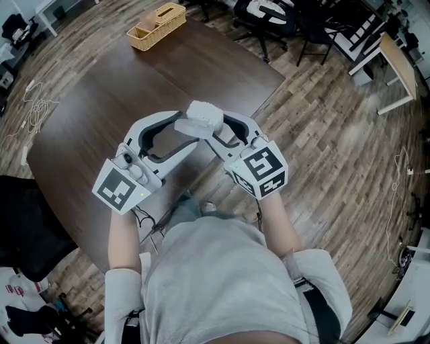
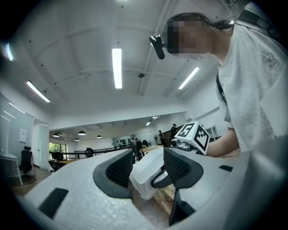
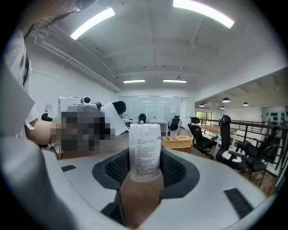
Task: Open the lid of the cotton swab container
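- You hold the container in the air over the table, just inside the table's near right edge, with one gripper on each end.
- It is a small white, cloudy-sided box. In the right gripper view it stands upright, with a label of fine print facing the camera.
- Where the lid meets the body cannot be made out in any view.
- Your right gripper pinches the container, one dark pad on each side.
- Your left gripper has its jaws set wide, and the other end of the container fills the gap between them. The box lies tilted there and touches both pads.
- The table is dark brown with a matt top. The only other thing on it is a woven basket, which sits at the table's far edge, well apart from your grippers.
- The table stands on a wood-plank floor in a large office with strip lights overhead.
- Beyond the table's far right corner are black office chairs, and further right a pale desk.
- Loose cables lie on the floor off the table's left edge.
- The tabletop between your grippers and the basket is bare, and so is the floor off the table's right edge.
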